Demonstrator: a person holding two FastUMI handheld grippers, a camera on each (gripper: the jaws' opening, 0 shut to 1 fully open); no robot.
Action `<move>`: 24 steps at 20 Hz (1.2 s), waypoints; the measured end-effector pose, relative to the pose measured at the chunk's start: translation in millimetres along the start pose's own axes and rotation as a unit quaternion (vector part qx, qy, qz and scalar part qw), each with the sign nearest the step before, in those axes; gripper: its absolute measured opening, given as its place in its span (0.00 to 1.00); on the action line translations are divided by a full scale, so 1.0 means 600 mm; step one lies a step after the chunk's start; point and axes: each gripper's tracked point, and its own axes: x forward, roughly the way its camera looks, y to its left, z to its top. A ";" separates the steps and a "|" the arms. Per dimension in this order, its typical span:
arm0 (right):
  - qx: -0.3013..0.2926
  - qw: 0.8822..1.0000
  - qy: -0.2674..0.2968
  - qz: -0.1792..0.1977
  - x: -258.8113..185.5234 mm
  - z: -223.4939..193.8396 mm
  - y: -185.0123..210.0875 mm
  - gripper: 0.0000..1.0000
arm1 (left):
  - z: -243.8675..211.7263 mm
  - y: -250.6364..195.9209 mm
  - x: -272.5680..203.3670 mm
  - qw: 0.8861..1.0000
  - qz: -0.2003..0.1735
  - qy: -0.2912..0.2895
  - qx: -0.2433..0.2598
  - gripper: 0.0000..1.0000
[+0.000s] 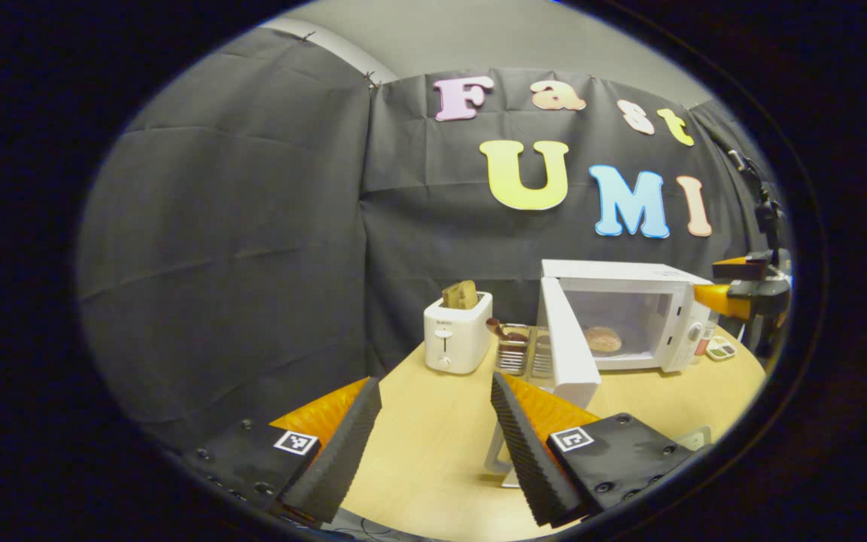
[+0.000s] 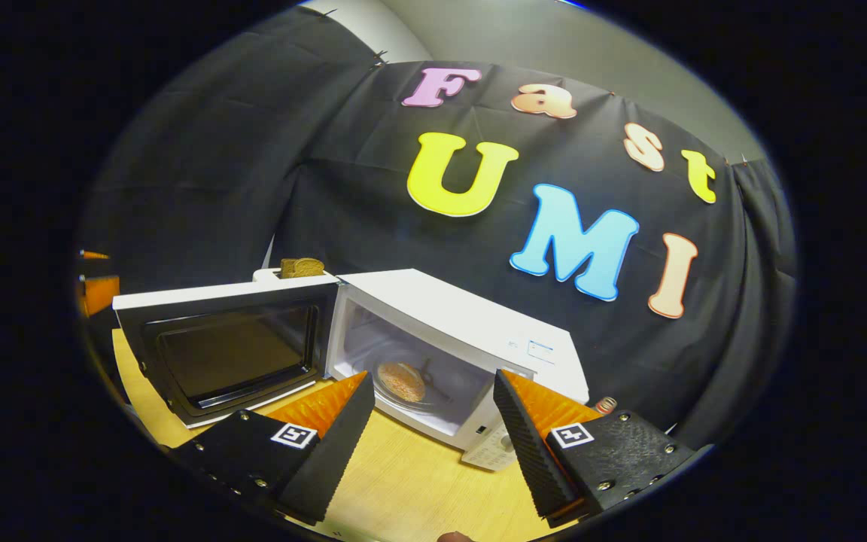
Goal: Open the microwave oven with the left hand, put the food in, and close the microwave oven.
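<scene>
Sitting well back on the pale wooden round surface [image 1: 433,421], the white box-shaped microwave oven [image 1: 633,312] with its white-framed, dark-windowed door [image 2: 226,350] swung wide on the left hinge. Resting inside on the glass turntable, the round browned piece of food [image 2: 401,381], so only the closing looks left to do. Hanging back over the near part of the surface, the left gripper [image 1: 433,436], jaws spread apart and gripping nothing. Hovering just in front of the cavity, the right gripper [image 2: 433,444], jaws likewise parted and empty. Pointing edge-on toward the left gripper, the door, its free edge ahead and slightly right of those jaws, its long face running away toward the hinge. Judging by that, pushing from the left side of the door and sweeping rightward toward the cavity, once the right gripper is clear of the opening. Standing left of the oven, a white two-slot toaster [image 1: 457,333] with brown bread.
</scene>
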 end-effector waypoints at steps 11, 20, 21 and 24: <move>0.052 0.994 0.020 -0.090 -0.129 -0.048 -0.097 0.97 | -0.082 -0.046 0.069 0.997 -0.050 0.053 -0.010 0.11; 0.067 0.989 0.027 -0.126 -0.165 -0.064 -0.169 0.97 | -0.078 -0.174 0.060 0.990 -0.127 0.066 0.012 0.08; 0.074 0.989 0.028 -0.126 -0.167 -0.064 -0.173 0.98 | -0.073 -0.200 0.058 0.987 -0.142 0.067 0.016 0.08; 0.087 0.987 0.024 -0.130 -0.166 -0.061 -0.196 0.97 | -0.056 -0.265 0.062 0.982 -0.173 0.063 0.032 0.08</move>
